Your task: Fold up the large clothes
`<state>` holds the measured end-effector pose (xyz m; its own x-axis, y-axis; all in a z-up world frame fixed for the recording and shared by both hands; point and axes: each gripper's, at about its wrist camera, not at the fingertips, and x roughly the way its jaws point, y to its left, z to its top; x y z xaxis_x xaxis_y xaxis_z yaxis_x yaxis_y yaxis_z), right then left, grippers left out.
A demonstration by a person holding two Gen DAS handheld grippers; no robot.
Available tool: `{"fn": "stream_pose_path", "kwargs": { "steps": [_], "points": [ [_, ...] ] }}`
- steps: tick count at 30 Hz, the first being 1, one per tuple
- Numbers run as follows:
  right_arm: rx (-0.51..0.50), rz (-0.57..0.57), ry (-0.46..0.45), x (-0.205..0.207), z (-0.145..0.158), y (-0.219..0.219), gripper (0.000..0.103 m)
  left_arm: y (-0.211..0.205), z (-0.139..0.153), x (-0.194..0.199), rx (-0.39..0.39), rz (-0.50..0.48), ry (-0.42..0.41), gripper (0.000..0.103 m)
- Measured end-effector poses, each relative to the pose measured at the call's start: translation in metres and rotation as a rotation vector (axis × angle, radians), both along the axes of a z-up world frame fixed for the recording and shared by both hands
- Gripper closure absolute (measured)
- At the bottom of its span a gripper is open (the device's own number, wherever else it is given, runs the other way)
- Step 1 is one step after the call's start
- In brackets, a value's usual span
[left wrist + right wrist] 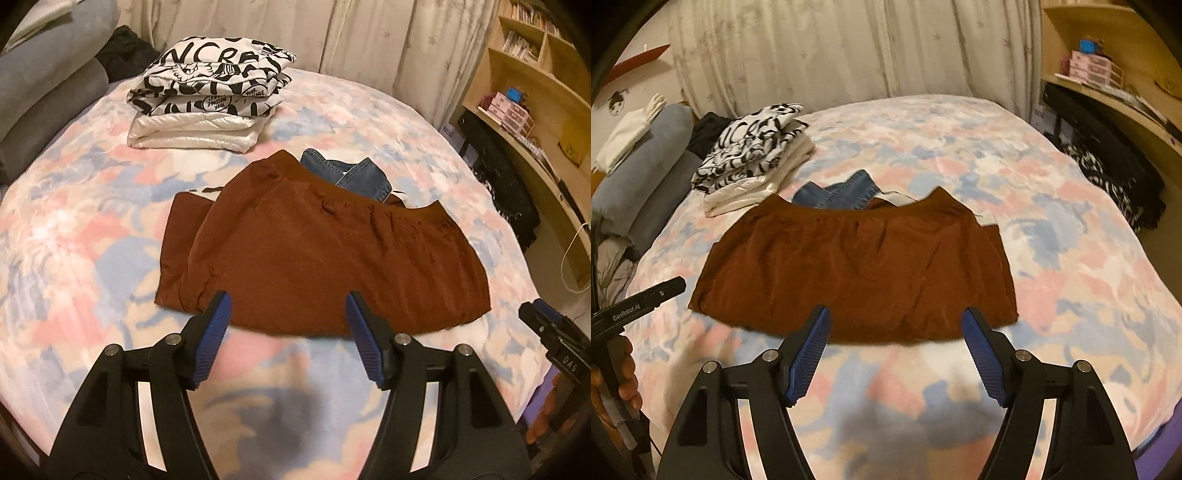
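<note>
A rust-brown garment [325, 254] [857, 269] lies folded flat in the middle of the bed. A blue denim piece [347, 175] [842, 195] sticks out from under its far edge. My left gripper [287, 297] hovers open above the garment's near edge, nothing between its blue pads [214, 336]. My right gripper [895, 312] is also open and empty, raised over the near edge. Each gripper shows at the side of the other's view: the right one [554, 332] at the right, the left one [646, 299] at the left, held by a hand [624, 373].
The bed has a pink and blue floral cover [74, 240] [1071, 258]. A stack of folded clothes [207, 96] [753, 158], black-and-white print on top, sits at the far left. Grey pillows [48, 74] lie left. Wooden shelves [535, 92] and dark fabric [506, 184] stand right of the bed.
</note>
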<state>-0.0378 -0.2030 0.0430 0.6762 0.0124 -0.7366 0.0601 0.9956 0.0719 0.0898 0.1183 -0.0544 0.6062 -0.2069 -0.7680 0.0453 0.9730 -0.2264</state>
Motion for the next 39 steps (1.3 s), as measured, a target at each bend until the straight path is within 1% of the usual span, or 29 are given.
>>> {"fn": "stream_pose_path", "kwargs": {
  "steps": [4,6,8,9,13,17,19,21,25,29,33,34,36,39],
  "points": [
    [0.040,0.011,-0.048,-0.003,0.000,0.012,0.030,0.005,-0.003,-0.010,-0.068,0.008,0.011,0.039],
    [0.050,0.027,-0.064,-0.004,-0.004,0.020,0.039,0.007,-0.004,-0.015,-0.100,0.017,0.011,0.037],
    [0.042,0.045,-0.067,-0.005,-0.008,0.031,0.045,0.010,-0.006,-0.022,-0.141,0.025,0.006,0.035],
    [0.039,0.051,-0.068,-0.005,-0.011,0.033,0.046,0.011,-0.008,-0.025,-0.158,0.029,0.007,0.034],
    [0.003,0.072,-0.082,-0.011,-0.020,0.048,0.050,0.013,-0.017,-0.033,-0.182,0.035,0.016,0.034],
    [-0.007,0.115,-0.071,-0.015,-0.031,0.056,0.061,0.012,-0.033,-0.035,-0.229,0.022,0.048,0.034],
    [-0.022,0.135,-0.072,-0.015,-0.037,0.061,0.063,0.012,-0.041,-0.033,-0.250,0.016,0.062,0.034],
    [-0.033,0.150,-0.068,-0.013,-0.045,0.068,0.064,0.015,-0.053,-0.028,-0.285,0.020,0.085,0.034],
    [-0.030,0.175,-0.041,-0.003,-0.061,0.075,0.065,0.027,-0.082,-0.012,-0.405,0.041,0.141,0.033],
    [-0.035,0.197,-0.011,0.013,-0.078,0.086,0.067,0.042,-0.110,0.009,-0.493,0.103,0.159,0.033],
    [-0.031,0.202,0.012,0.035,-0.095,0.097,0.068,0.055,-0.135,0.036,-0.553,0.176,0.145,0.033],
    [-0.033,0.203,0.014,0.042,-0.098,0.099,0.068,0.056,-0.142,0.044,-0.560,0.186,0.156,0.033],
    [-0.039,0.200,0.010,0.057,-0.103,0.103,0.069,0.060,-0.150,0.056,-0.574,0.191,0.163,0.033],
    [-0.038,0.190,0.006,0.083,-0.106,0.108,0.069,0.060,-0.157,0.077,-0.578,0.192,0.149,0.033]
  ]
}}
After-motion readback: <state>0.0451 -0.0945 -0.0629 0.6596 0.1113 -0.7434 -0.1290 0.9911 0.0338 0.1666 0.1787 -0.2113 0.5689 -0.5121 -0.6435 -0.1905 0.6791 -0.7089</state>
